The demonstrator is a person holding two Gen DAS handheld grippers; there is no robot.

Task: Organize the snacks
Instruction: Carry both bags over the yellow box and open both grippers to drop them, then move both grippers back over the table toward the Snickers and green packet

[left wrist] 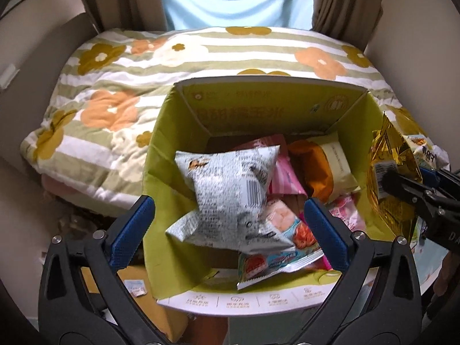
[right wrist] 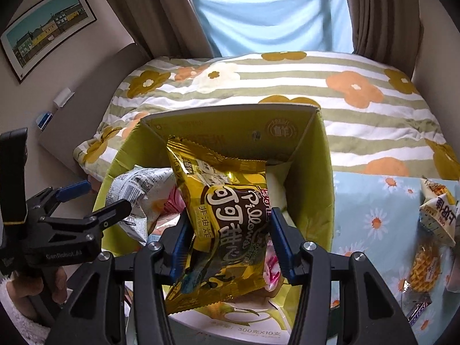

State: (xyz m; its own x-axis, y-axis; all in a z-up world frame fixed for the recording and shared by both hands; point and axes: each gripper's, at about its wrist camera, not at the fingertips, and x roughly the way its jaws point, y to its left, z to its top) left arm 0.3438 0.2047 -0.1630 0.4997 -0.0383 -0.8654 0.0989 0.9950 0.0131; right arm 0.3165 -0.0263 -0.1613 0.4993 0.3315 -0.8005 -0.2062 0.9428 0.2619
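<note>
Snacks in crinkly wrappers fill the green cardboard box [left wrist: 161, 155]; right claw [right wrist: 230, 244] pinches a glossy gold packet [right wrist: 224, 215], left claw [left wrist: 230, 230] gapes empty.

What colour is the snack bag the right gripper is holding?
Gold-yellow snack bag with a dark brown label, clearest in the right wrist view.

Floral quilt [left wrist: 120, 92], brown curtains [right wrist: 379, 8], framed picture [right wrist: 49, 28].
</note>
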